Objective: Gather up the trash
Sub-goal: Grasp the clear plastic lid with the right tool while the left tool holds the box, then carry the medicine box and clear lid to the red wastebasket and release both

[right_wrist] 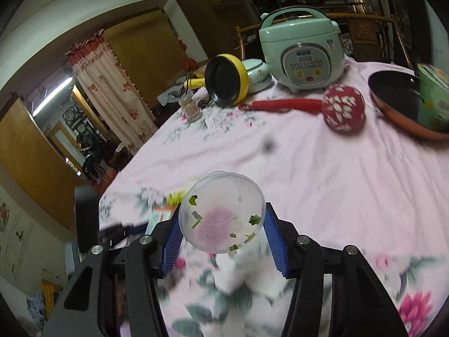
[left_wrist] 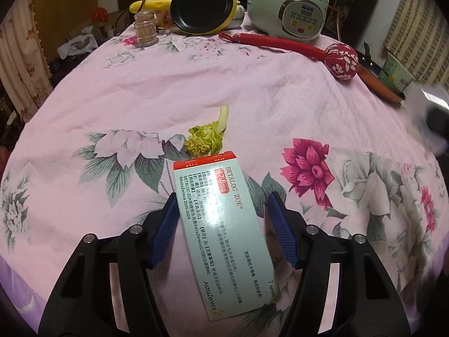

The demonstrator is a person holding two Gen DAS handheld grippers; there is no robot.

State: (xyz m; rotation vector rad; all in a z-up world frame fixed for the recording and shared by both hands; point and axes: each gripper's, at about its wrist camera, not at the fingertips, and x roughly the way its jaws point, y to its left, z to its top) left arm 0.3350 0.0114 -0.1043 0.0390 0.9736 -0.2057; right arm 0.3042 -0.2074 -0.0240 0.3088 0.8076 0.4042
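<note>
A pale blue medicine box point(left_wrist: 224, 230) with a red end lies on the pink flowered tablecloth point(left_wrist: 252, 98) between the fingers of my left gripper point(left_wrist: 221, 196). The left pad point(left_wrist: 165, 224) touches the box's edge, while a strip of cloth shows between the box and the right pad, so the jaws stand open. A yellow-green vegetable scrap point(left_wrist: 209, 137) lies just beyond the box. My right gripper point(right_wrist: 223, 207) is shut on a clear plastic cup point(right_wrist: 221, 213), held above the table with its mouth toward the camera and green vegetable bits inside.
At the far side stand a green rice cooker point(left_wrist: 289, 2), a tilted yellow pan point(left_wrist: 203, 2) and a toothpick jar point(left_wrist: 146, 29). A red fabric mallet point(left_wrist: 342, 60) lies before an orange frying pan point(right_wrist: 404, 112) that holds a green carton point(right_wrist: 433, 98). The table drops off at the left.
</note>
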